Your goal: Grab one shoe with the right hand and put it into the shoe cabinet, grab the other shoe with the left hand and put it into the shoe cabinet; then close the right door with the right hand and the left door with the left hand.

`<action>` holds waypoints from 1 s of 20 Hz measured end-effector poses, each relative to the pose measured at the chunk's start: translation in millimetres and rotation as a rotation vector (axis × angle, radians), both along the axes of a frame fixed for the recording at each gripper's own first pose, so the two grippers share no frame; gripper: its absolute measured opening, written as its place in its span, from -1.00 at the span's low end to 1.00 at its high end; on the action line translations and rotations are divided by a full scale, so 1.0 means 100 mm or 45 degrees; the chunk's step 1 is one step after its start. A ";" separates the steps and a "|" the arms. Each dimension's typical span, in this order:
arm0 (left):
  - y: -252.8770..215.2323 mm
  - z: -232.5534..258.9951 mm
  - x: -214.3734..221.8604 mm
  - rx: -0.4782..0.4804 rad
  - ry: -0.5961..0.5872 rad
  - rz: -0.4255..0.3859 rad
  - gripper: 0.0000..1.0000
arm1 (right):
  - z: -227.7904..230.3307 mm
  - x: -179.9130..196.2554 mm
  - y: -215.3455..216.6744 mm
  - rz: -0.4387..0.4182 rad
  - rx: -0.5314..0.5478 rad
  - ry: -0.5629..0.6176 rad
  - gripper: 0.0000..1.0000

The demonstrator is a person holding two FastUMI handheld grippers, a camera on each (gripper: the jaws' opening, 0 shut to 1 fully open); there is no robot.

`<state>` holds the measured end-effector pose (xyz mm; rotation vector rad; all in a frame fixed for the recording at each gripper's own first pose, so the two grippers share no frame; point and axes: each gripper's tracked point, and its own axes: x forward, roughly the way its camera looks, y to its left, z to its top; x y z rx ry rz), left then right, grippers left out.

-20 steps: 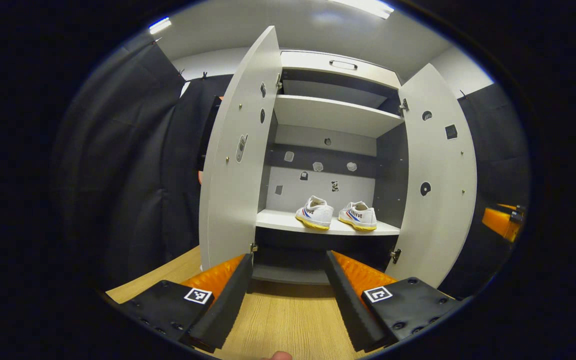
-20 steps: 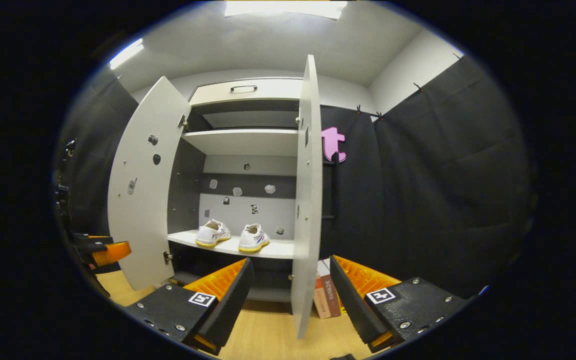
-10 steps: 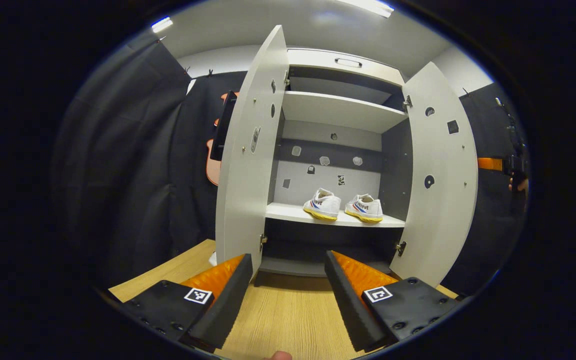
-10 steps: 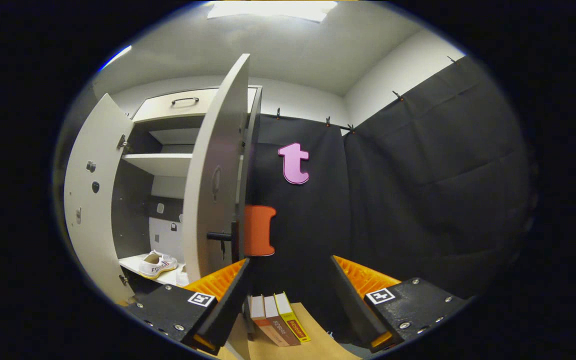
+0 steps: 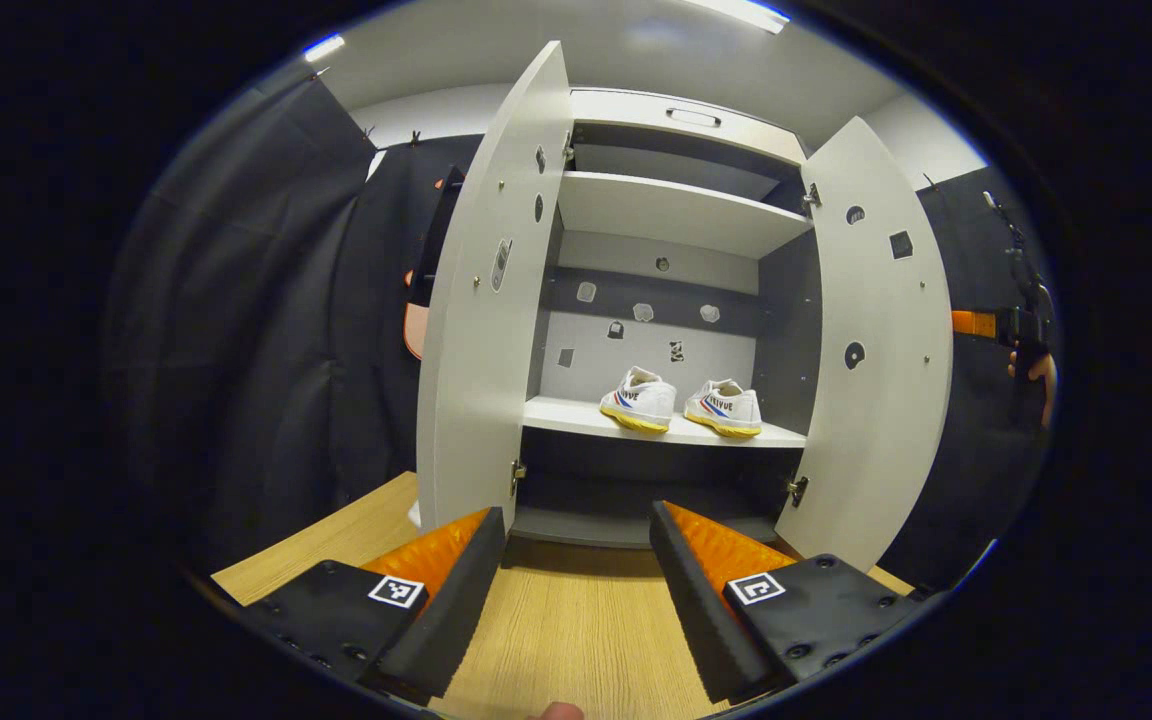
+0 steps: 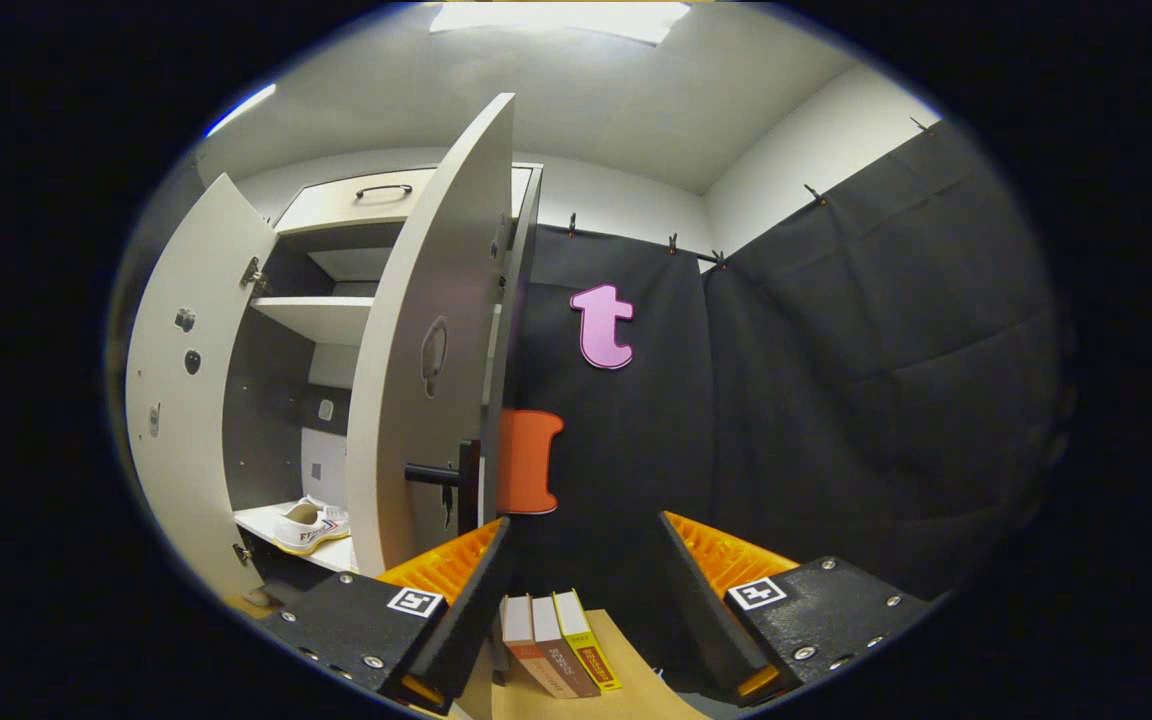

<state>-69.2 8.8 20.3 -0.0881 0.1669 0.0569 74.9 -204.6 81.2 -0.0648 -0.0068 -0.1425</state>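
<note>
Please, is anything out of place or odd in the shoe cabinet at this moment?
Nothing stands out. Both shoes stand upright, side by side, on the shelf. The left door and right door hang open, undamaged.

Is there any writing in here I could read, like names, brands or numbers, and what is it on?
No text reads clearly.
Side lettering on the shoes: too small to read surely.
Spines of the books: print too small and blurred.
square markers on the left gripper: patterns, no words.
</note>
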 end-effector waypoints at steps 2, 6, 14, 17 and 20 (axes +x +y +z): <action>-0.02 0.01 0.01 -0.002 -0.009 -0.013 0.89 | 0.01 -0.01 0.12 0.023 -0.015 0.004 0.75; -0.03 -0.01 0.03 -0.018 -0.007 -0.025 0.89 | -0.01 -0.05 0.49 0.118 0.014 0.014 0.74; 0.13 0.02 0.00 0.000 -0.019 0.008 0.89 | -0.06 0.09 1.24 0.314 0.046 0.026 0.74; 0.22 0.02 -0.03 0.012 -0.015 0.032 0.89 | -0.10 0.22 1.45 0.361 0.058 0.023 0.77; 0.31 0.02 -0.06 0.024 -0.012 0.056 0.89 | -0.16 0.37 1.67 0.418 0.100 0.038 0.94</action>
